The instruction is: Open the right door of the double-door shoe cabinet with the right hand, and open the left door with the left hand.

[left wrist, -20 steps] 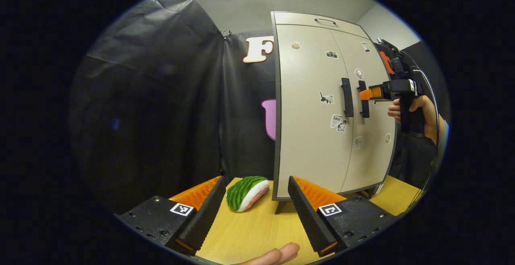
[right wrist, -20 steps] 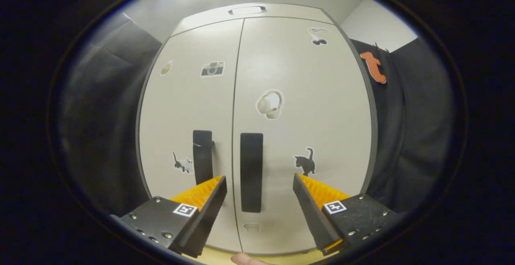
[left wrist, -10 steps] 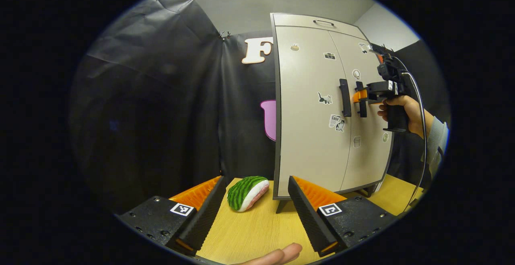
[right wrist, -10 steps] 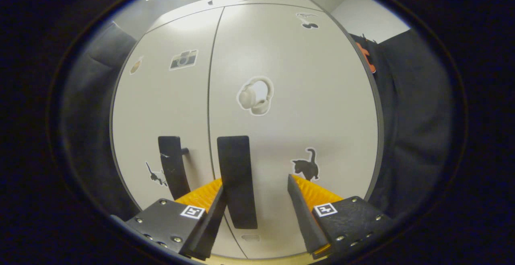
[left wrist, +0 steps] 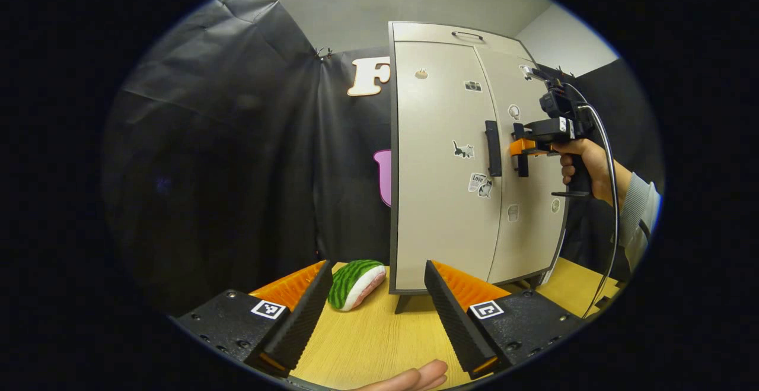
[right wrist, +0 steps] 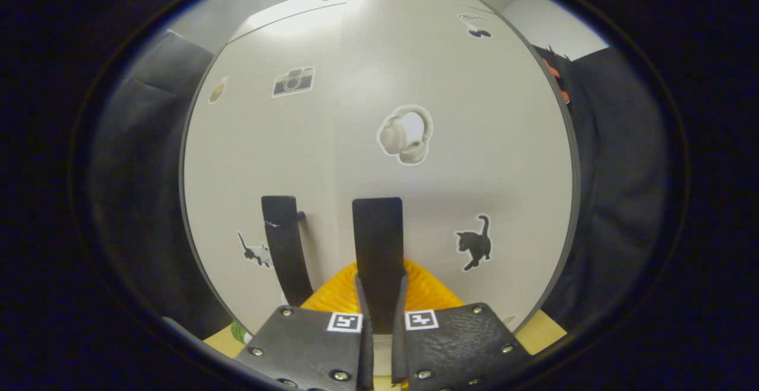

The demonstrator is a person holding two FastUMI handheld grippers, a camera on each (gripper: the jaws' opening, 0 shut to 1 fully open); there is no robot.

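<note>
My right gripper (right wrist: 379,314) has closed: half a second ago its fingers stood spread on either side of the right door handle (right wrist: 378,254), and now both press on that black bar, one from each side. In the left gripper view I see the same thing from farther off: the right gripper (left wrist: 514,148), held in a hand (left wrist: 584,162), has come in against the cabinet front and sits on the handle (left wrist: 522,156). I read that as the grasp for the first step being made, so the pull on the right door (left wrist: 525,171) can start. The door itself looks flush with its neighbour, so I judge nothing is open yet.

My left gripper (left wrist: 376,305) hangs low over the near part of the wooden table (left wrist: 367,343), fingers spread wide with nothing between them. It is well apart from the left door handle (left wrist: 492,148), so the second step is not yet begun.

The shoe cabinet (left wrist: 462,159) stands upright on short feet toward the table's far right side, with stickers on both doors. As it is closed, I cannot tell what, if anything, is inside. A soft green-striped toy (left wrist: 354,275) lies on the table just beside the cabinet's left bottom corner, clear of the left door (left wrist: 442,171) as far as I can judge.
</note>
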